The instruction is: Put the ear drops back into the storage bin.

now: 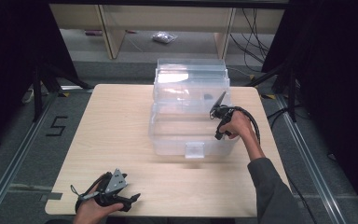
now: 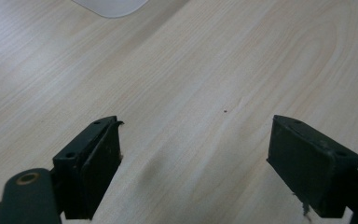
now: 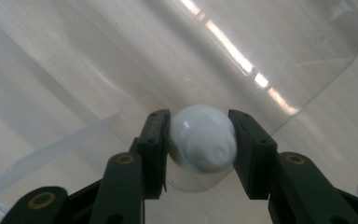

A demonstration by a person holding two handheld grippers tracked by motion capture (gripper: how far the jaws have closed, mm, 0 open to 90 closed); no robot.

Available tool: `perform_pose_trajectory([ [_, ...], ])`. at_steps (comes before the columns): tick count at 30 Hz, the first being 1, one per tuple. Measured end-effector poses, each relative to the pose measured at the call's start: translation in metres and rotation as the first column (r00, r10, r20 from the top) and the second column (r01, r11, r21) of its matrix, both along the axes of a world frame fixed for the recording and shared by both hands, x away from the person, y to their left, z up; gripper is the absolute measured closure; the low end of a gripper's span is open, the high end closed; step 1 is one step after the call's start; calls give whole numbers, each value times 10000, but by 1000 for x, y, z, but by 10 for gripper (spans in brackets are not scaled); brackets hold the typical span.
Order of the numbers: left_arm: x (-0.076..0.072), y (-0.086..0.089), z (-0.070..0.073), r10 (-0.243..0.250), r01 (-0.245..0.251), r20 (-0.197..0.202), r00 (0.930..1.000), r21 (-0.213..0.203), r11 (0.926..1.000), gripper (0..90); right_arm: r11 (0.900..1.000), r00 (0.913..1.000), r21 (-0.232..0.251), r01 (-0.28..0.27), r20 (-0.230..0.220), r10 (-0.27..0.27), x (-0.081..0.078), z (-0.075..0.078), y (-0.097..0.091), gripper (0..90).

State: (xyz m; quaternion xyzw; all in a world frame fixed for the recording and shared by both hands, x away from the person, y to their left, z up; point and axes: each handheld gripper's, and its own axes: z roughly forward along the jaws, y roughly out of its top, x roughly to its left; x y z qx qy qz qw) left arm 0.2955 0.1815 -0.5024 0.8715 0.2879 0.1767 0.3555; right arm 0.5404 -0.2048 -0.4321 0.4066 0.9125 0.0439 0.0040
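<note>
We see the right gripper (image 1: 218, 112) at the right side of the clear plastic box (image 1: 191, 109) in the centre of the high view, reaching over its wall. In the right gripper view its two jaws are pressed on a small white rounded object (image 3: 203, 137), maybe a cap or a knob, which sits in the middle of the frame above the clear bottom of the box. We judge that the step in hand is to lift this white piece out of the box or to place it in; we cannot tell which.

The next move probably needs a firm hold and a clean path over the wall.

The left gripper (image 1: 129, 199) rests at the lower left, jaws spread wide over the bare wooden table (image 2: 214, 70).

On the floor at the left a mark reads "5" (image 1: 57, 126).
</note>
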Motion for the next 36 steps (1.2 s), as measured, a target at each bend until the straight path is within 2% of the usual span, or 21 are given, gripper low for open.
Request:
perform_pose_trajectory([
  [4,0,0,0,11,-11,3,10000,6,10000,165,9999,10000,109,-53,56,53,-1,3,-1,597],
  [5,0,0,0,20,-20,23,10000,-2,10000,165,9999,9999,68,110,-72,-110,-3,5,0,597],
  [8,1,1,1,-42,42,-56,10000,44,10000,165,9995,9999,329,-25,161,20,-4,8,-2,579],
  [13,1,0,0,14,-14,25,10000,2,10000,165,9989,9993,461,126,332,-141,-8,18,-2,545],
  [14,1,1,0,-30,30,3,10000,117,9999,165,9989,9991,477,14,425,-34,-8,21,-3,534],
  [15,0,0,0,32,-32,16,10000,25,10000,165,9989,9986,476,44,524,-69,-9,22,-3,526],
  [16,0,0,0,2,-2,0,10000,2,10000,165,9976,9963,556,-402,783,358,-8,24,-4,514],
  [17,1,0,0,35,-35,50,10000,9,10000,165,9982,9977,600,30,672,-71,-11,27,-3,506],
  [18,1,0,0,35,-35,50,10000,9,10000,165,9982,9977,600,30,672,-71,-11,27,-3,506],
  [22,1,0,0,-16,16,-8,10000,8,10000,165,9955,9946,938,-131,1034,34,-15,37,-6,458],
  [25,0,0,0,33,-33,21,10000,17,10000,165,9948,9915,986,-273,1294,144,-17,41,-8,418],
  [26,1,0,0,21,-21,14,10000,9,10000,165,9937,9908,1116,-136,1356,-16,-19,43,-8,404],
  [28,1,0,0,57,-58,67,10000,19,10000,165,9918,9890,1246,-280,1475,94,-21,45,-9,373],
  [29,1,0,1,-21,21,-44,10000,40,10000,165,9905,9883,1369,-136,1526,-75,-23,46,-9,365],
  [30,0,0,0,50,-50,58,10000,13,10000,165,9895,9867,1425,-228,1628,-7,-24,48,-10,354],
  [36,1,0,0,55,-55,74,10000,52,10000,165,9813,9784,1914,-206,2058,-196,-35,57,-7,302],
])
